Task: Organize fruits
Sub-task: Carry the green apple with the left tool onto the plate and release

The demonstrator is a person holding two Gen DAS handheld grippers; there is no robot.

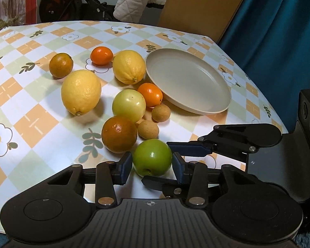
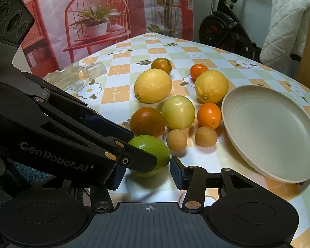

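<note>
Nearest the cameras, the left gripper (image 1: 152, 164) has its two blue pads pressed against opposite sides of the green apple (image 1: 152, 157), pinching it where it sits on the checked tablecloth (image 1: 41, 119) at the near end of the fruit cluster. The right gripper (image 2: 146, 174) straddles the same apple from the other side; one pad stands right at the skin, the other is hidden behind the left claw, so I cannot tell whether it grips. The apple is glossy, bright green and round, its stem dimple facing the left camera, with no visible bruise. Just behind it lie a dark orange (image 1: 119, 134) and two small brown fruits (image 1: 148, 129), then a pale yellow-green apple (image 1: 128, 105) and a small bright orange (image 1: 150, 94) close to the plate's rim. Farther back are two lemons (image 1: 81, 92) and two more small oranges (image 1: 61, 65). The beige plate (image 1: 186, 78), to the right of the cluster in the left wrist view, holds nothing. By my reading the sorting has barely begun: every fruit is still loose on the cloth, and this apple looks like the first pick.
</note>
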